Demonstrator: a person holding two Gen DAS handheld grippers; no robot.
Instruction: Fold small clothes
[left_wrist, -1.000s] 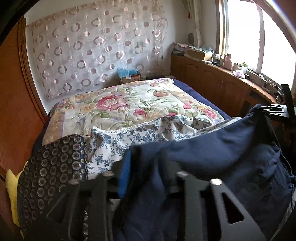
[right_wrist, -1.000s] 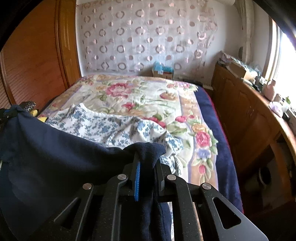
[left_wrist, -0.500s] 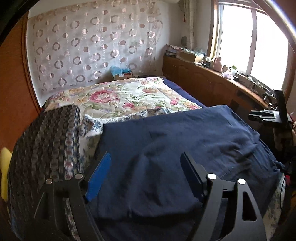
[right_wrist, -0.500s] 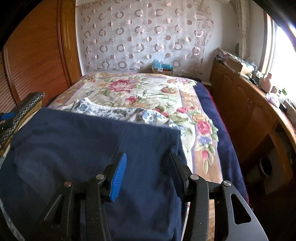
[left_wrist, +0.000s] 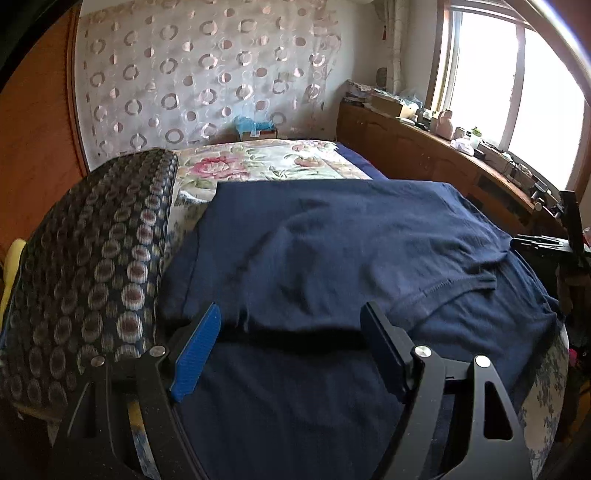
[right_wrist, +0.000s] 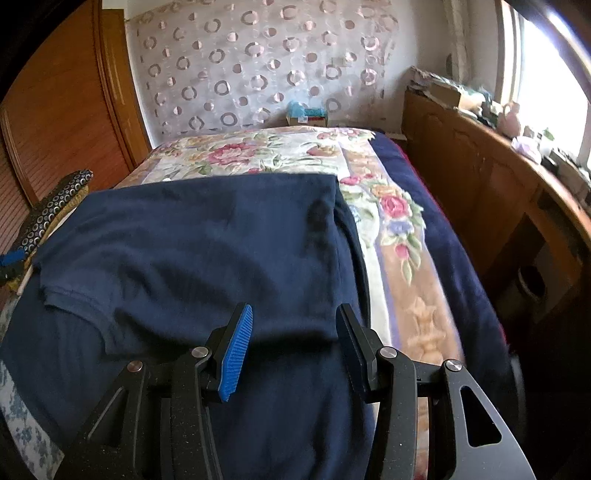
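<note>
Left gripper (left_wrist: 291, 328) and right gripper (right_wrist: 293, 334) parted, empty, navy shirt (left_wrist: 332, 240) folded just ahead

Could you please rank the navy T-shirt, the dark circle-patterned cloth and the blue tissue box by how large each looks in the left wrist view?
1. Navy T-shirt: fills most of the frame.
2. Dark circle-patterned cloth: fills the left side, though nearness to the camera enlarges it.
3. Blue tissue box: tiny, but it is farthest away.
</note>
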